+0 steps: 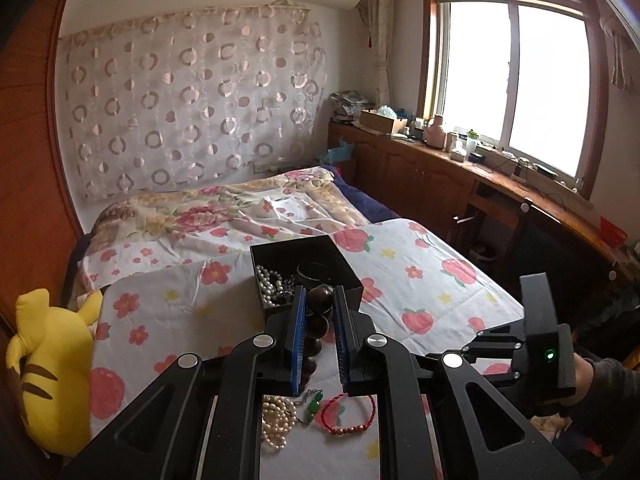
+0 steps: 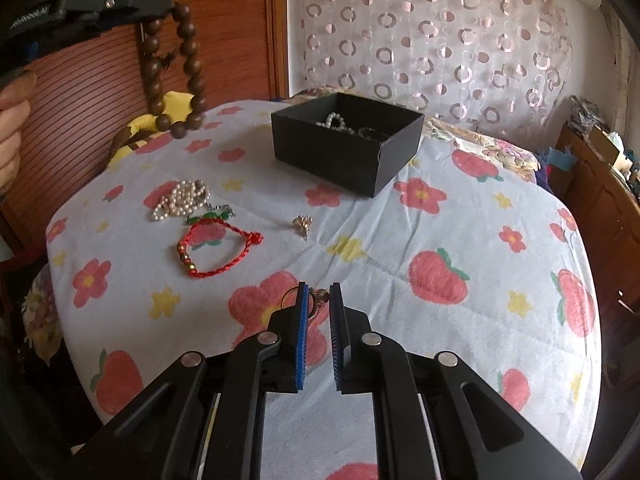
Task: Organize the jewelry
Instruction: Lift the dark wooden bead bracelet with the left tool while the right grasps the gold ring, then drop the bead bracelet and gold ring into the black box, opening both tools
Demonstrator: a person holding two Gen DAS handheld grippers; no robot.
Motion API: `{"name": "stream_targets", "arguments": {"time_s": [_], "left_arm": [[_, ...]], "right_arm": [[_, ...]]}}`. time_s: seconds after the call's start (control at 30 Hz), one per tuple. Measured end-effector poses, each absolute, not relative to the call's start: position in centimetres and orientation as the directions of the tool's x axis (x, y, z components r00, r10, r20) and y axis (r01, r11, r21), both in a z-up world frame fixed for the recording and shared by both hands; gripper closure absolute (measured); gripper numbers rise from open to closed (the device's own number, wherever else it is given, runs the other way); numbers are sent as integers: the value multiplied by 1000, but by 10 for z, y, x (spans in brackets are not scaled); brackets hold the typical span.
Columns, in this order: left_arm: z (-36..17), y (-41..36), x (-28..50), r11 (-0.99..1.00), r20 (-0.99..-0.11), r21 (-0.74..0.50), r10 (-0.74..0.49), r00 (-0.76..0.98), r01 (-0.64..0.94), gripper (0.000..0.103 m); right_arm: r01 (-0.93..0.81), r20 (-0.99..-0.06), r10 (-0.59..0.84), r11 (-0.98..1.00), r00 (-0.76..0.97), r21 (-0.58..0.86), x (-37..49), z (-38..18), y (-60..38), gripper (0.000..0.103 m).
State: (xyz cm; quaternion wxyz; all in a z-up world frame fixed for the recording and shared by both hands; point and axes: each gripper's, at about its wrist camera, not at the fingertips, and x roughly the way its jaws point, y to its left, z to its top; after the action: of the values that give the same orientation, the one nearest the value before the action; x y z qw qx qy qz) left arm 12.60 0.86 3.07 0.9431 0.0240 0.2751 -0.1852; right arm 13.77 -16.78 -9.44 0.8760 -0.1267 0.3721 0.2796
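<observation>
Partway done: black box (image 2: 347, 143) on the floral bedspread (image 2: 400, 240) already holding pearls. Left gripper (image 1: 320, 312) clenched on a wooden bead bracelet (image 2: 176, 64), lifted. Right gripper (image 2: 318, 300) clamped around a small ring (image 2: 316, 300). Pearl strand (image 2: 182, 199), red cord bracelet (image 2: 216, 246), green pendant and gold trinket (image 2: 302, 224) left outside.

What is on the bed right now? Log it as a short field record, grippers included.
surface: floral bedspread
box: black open box, pearls inside
left gripper: shut on brown wooden bead bracelet, lifted
right gripper: closed around small ring-like piece, low over the bedspread
loose: pearl strand, red cord bracelet, green pendant, small gold piece
</observation>
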Motion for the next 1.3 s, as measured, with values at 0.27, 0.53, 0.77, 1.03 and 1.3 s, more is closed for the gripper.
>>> {"name": "stream_targets", "arguments": {"time_s": [0.27, 0.53, 0.77, 1.03, 1.3], "left_arm": [[36, 16, 155, 935, -525, -66, -329, 785, 348, 91], [55, 10, 202, 934, -495, -56, -334, 802, 354, 91], [34, 2, 255, 929, -538, -65, -340, 771, 365, 91], [-20, 2, 300, 933, -621, -93, -327, 712, 348, 91], [-51, 11, 302, 933, -650, -117, -331, 684, 341, 90]], "right_arm": [[-591, -689, 412, 806, 596, -29, 151, -67, -165, 91], [-594, -649, 425, 803, 630, -51, 187, -36, -156, 91], [-605, -628, 443, 794, 640, -57, 227, -22, -145, 91], [-618, -652, 440, 784, 617, -57, 277, -36, -130, 91], [-624, -683, 434, 781, 588, -41, 304, -60, -119, 91]]}}
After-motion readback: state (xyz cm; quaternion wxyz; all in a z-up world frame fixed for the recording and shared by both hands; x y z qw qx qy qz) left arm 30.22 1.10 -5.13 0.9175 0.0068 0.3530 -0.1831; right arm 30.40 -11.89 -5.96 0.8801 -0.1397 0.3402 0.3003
